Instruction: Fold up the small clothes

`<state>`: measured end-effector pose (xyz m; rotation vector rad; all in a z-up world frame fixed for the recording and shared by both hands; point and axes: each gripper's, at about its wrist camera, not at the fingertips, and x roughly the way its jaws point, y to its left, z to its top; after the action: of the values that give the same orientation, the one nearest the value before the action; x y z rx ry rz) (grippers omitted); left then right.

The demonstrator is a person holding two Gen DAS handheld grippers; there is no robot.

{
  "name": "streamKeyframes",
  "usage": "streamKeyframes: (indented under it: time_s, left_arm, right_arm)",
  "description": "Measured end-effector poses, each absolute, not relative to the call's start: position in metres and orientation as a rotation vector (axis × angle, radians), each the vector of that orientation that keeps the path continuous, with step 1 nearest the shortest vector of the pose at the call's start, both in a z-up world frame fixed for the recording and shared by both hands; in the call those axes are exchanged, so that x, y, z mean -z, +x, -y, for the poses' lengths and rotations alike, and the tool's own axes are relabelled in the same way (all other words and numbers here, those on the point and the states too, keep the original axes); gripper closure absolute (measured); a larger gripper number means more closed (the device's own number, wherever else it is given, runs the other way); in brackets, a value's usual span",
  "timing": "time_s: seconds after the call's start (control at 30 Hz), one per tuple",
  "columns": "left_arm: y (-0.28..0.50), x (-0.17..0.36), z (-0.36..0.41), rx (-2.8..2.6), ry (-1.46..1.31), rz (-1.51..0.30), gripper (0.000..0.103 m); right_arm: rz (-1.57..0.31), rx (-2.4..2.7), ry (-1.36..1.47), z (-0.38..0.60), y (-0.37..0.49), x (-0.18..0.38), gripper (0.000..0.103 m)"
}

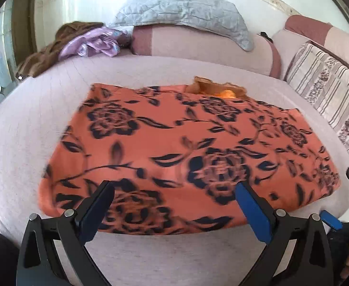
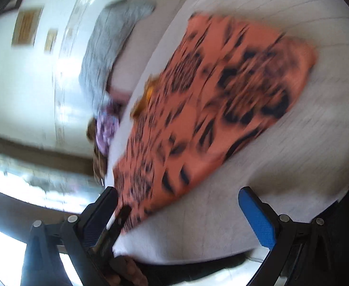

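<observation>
Left wrist view: nearest the lens, the left gripper (image 1: 175,191) has its two fingers spread wide apart, gripping nothing, the tips poised over the near hem of the orange floral garment (image 1: 186,152). The garment lies flat on the pale quilted bed cover (image 1: 31,124), roughly rectangular, with a bit of orange-brown fabric (image 1: 212,88) showing at its far edge; whether that is a collar or an inner layer cannot be told. The right gripper (image 1: 331,219) shows at the right margin, beside the garment's near right corner. Behind lie a grey quilted pillow (image 1: 186,12), a lilac cloth (image 1: 93,43) and a striped cushion (image 1: 322,88). Right wrist view: heavily blurred and tilted. The right gripper (image 2: 178,200) likewise has its fingers spread, empty, with a corner of the orange floral garment (image 2: 212,100) lying between them near the dark finger, not pinched. A hand (image 2: 126,271) shows below, holding the other tool. Judgement: the garment appears to be laid out or part-folded, and the step in hand is reaching for the near edge. The next move calls for each gripper to close on a near corner, then carry that edge over toward the far side, keeping it level.
</observation>
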<state>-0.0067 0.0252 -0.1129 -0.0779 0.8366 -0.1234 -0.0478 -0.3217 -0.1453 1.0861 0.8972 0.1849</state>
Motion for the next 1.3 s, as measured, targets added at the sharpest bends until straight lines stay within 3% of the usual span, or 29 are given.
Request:
streamKeyframes:
  time_s: [0.3,0.43,0.83,1.13,1.3]
  left_arm:
    - [0.024,0.108,0.043,0.159,-0.011,-0.884,0.002]
    - [0.042,0.128,0.057,0.094,0.071,-0.991,0.002]
    - [0.047,0.121,0.058,0.085,0.056,-1.016,0.002]
    - [0.038,0.063,0.072,0.166,-0.008,-0.829,0.002]
    - [0.070,0.123,0.071,0.086,0.034,-1.053,0.002]
  right_arm:
    - [-0.780,-0.097,1.299,0.382,-0.032,0.161,0.001]
    - [-0.779,-0.072,1.226,0.389,-0.020,0.152,0.002]
    - [-0.857,-0.043,1.001,0.377,0.009,0.141,0.006]
    - [-0.867,-0.049,0.968,0.376,0.022,0.130,0.005]
    - [-0.869,-0.055,0.974,0.374,0.019,0.144,0.006]
